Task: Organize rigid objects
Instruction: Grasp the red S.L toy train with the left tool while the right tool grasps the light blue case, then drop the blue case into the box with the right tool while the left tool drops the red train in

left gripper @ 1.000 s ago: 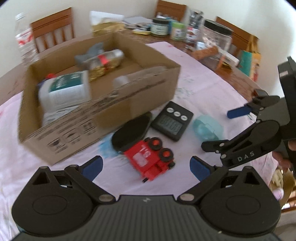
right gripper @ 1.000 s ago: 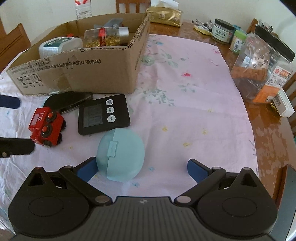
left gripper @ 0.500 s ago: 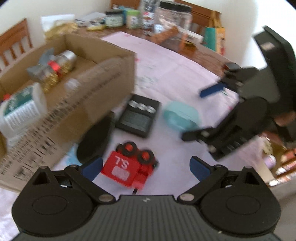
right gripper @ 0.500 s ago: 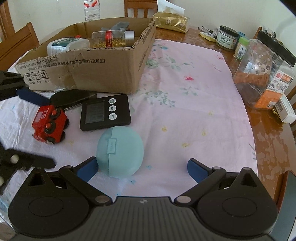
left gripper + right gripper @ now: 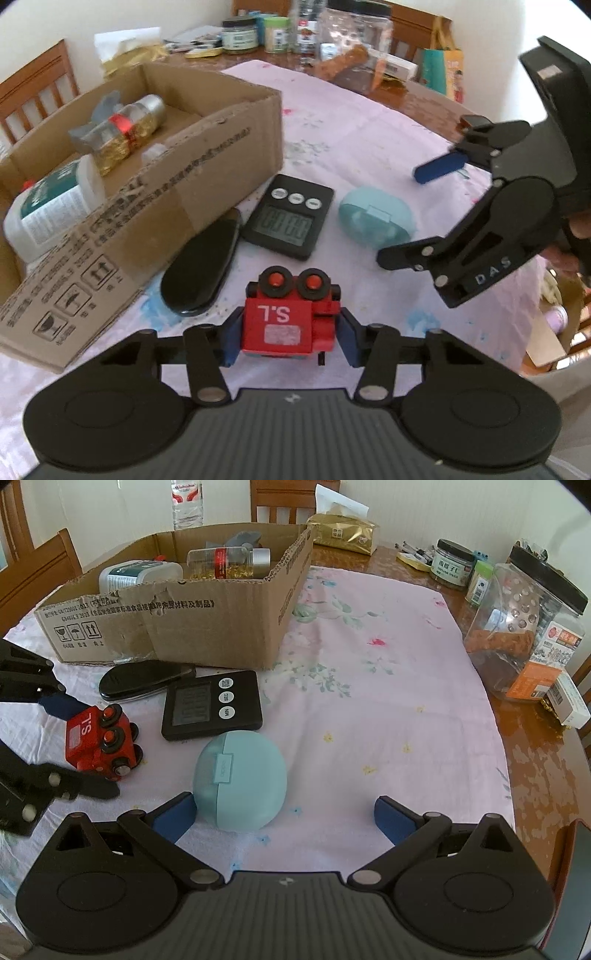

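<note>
A red toy train (image 5: 280, 325) lies on the pink cloth. My left gripper (image 5: 290, 332) is closing on it, its blue pads pressed against both sides. The right wrist view shows the same train (image 5: 98, 742) between the left gripper's fingers (image 5: 59, 705). A teal oval case (image 5: 240, 779) lies just inside my right gripper (image 5: 284, 814), which is open, with the left pad close beside the case. A black digital timer (image 5: 288, 218) and a black oval case (image 5: 201, 269) lie in front of the cardboard box (image 5: 207, 147), which holds bottles.
Past the cloth's right edge on the wooden table stand a large clear jar (image 5: 524, 627), small jars (image 5: 452, 566) and cartons. A gold bag (image 5: 343, 531) and a water bottle (image 5: 186, 502) are behind the box. Wooden chairs ring the table.
My left gripper has come down over the red train and shut on it; its jaws stood wide before. The right gripper has stayed open over the teal case.
</note>
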{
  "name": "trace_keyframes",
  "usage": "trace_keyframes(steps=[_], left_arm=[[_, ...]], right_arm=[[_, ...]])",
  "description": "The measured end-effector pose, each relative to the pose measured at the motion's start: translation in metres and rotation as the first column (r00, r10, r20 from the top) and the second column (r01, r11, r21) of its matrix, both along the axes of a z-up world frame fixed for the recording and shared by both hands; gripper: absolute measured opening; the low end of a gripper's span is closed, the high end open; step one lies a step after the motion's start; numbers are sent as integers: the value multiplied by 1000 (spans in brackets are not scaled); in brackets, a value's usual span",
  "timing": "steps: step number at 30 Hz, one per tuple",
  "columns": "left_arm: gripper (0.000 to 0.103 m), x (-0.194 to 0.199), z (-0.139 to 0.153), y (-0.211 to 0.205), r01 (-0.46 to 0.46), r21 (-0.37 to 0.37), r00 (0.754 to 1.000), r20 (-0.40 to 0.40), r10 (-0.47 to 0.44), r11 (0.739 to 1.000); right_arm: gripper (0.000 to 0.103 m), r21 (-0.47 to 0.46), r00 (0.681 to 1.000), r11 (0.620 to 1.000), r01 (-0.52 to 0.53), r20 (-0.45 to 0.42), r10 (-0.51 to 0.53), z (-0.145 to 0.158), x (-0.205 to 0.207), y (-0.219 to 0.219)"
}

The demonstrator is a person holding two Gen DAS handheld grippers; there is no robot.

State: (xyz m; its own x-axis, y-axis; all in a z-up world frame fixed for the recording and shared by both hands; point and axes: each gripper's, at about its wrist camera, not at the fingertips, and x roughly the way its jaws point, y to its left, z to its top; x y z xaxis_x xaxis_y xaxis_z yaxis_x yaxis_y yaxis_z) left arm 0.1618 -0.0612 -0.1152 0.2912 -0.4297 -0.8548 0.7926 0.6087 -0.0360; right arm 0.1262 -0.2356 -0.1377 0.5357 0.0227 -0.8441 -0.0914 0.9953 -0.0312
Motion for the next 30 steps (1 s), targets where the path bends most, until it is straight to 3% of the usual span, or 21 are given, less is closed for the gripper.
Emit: trace_keyframes(steps=[7,14,25,30], left_arm=[[51,3,0,24,-168,-4,986,-4,168,986],[51,3,0,33,-232,-15,973,1,232,973],[57,3,-1,26,-260,-4,965,23,260,966],[56,1,-1,23,-266,5,964,27,266,964]], right_arm=[[103,4,997,998,-69,-21,69,2,1,27],[103,7,991,992,-130,-14,130,3,10,42],[68,-6,995,995,-98,-8,98,12,15,29],[59,-8,996,996,-90,-4,90,13,17,27]])
